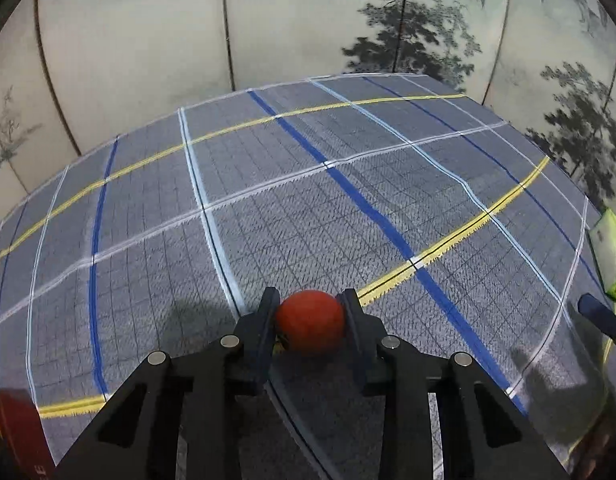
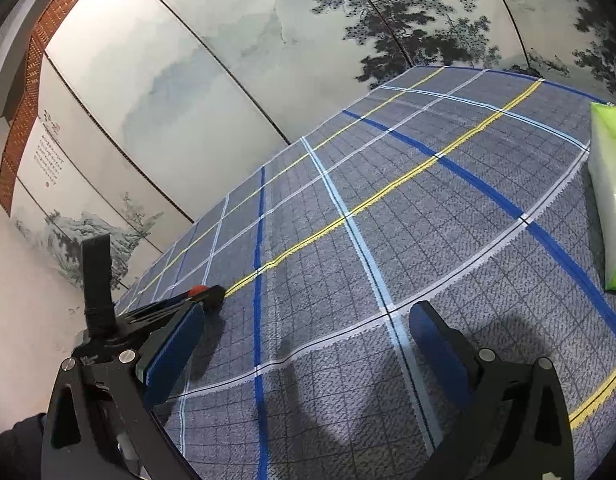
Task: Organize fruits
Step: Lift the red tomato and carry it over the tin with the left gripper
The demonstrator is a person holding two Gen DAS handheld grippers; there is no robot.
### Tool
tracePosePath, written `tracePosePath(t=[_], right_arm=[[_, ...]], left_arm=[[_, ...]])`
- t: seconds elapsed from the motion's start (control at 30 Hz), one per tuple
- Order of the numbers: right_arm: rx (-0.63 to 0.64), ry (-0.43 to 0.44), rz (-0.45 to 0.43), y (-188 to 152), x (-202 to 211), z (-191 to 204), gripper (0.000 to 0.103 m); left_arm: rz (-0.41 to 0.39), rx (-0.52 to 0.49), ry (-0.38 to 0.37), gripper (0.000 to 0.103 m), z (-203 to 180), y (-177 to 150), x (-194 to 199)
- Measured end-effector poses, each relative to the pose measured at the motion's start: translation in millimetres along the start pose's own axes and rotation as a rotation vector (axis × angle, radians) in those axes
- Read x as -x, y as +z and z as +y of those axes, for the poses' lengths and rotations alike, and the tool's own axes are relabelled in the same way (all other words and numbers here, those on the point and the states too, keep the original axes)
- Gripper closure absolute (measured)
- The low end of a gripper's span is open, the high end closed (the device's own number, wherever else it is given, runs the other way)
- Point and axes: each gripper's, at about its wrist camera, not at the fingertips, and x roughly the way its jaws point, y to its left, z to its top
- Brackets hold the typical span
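My left gripper (image 1: 309, 300) is shut on a round red fruit (image 1: 309, 322) and holds it just above the plaid tablecloth (image 1: 268, 200). In the right wrist view the same fruit (image 2: 196, 290) shows as a small red spot between the left gripper's fingers (image 2: 212, 295) at the left. My right gripper (image 2: 306, 330) is open and empty over the tablecloth (image 2: 387, 220). One of its blue fingertips (image 1: 595, 312) shows at the right edge of the left wrist view.
A green and white plastic pack (image 2: 609, 196) lies at the table's right side, also in the left wrist view (image 1: 611, 256). A red object (image 1: 12, 428) sits at the bottom left corner. A painted folding screen (image 1: 148, 40) stands behind the table's far edge.
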Motion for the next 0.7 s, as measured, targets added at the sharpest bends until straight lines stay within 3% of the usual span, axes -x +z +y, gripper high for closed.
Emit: tracePosePath(t=[0.1, 0.3, 0.47, 0.7], right_arm=[[-0.003, 0.005, -0.007, 0, 1, 0, 0.001], [-0.01, 0.009, -0.01, 0, 1, -1, 0.001], [-0.015, 0.002, -0.007, 1, 0, -2, 0.001], [-0.022, -0.011, 0.007, 2, -3, -4, 0.001]], left_arm=[[-0.017, -0.045, 0.029, 0.072, -5, -4, 6], [-0.107, -0.005, 0.06, 0.072, 1, 3, 53], [-0.18, 0.002, 0.207, 0.072, 8, 4, 97], [-0.236, 0.02, 0.335, 0.072, 33, -9, 149]])
